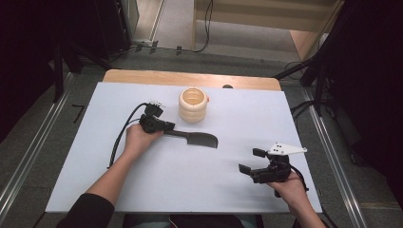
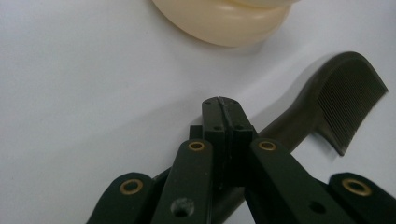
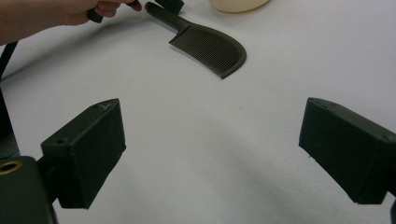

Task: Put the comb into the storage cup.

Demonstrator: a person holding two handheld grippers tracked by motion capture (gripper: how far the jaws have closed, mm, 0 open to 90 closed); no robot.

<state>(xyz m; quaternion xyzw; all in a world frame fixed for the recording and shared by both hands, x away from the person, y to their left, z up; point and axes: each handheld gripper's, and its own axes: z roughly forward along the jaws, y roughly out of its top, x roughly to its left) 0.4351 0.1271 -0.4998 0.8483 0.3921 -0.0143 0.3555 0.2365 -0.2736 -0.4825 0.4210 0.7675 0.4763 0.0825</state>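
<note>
Dark plastic, that comb, lying flat on the white table just near of centre, teeth end to the right, handle running left; the left gripper sits right at that handle end, the left hand wrapped round its body; from the high view alone you cannot tell whether the jaws have the handle; the left gripper view settles one point, the two jaws pressed tight together with no gap, and the comb's handle runs out from beside and under them toward the toothed blade at the right; whether the handle is actually pinched I cannot tell, as the jaws seem closed above it; that same view brings the fine teeth up sharp, which the high view blurs into a plain dark shape; cream cup, ribbed and round, stands just far of the comb, apart from it; over on the near right, the right gripper is held well clear of the comb, jaws spread wide with nothing between them; the right gripper view confirms it, bare table between the two black pads, the comb lying far off beyond them.
</note>
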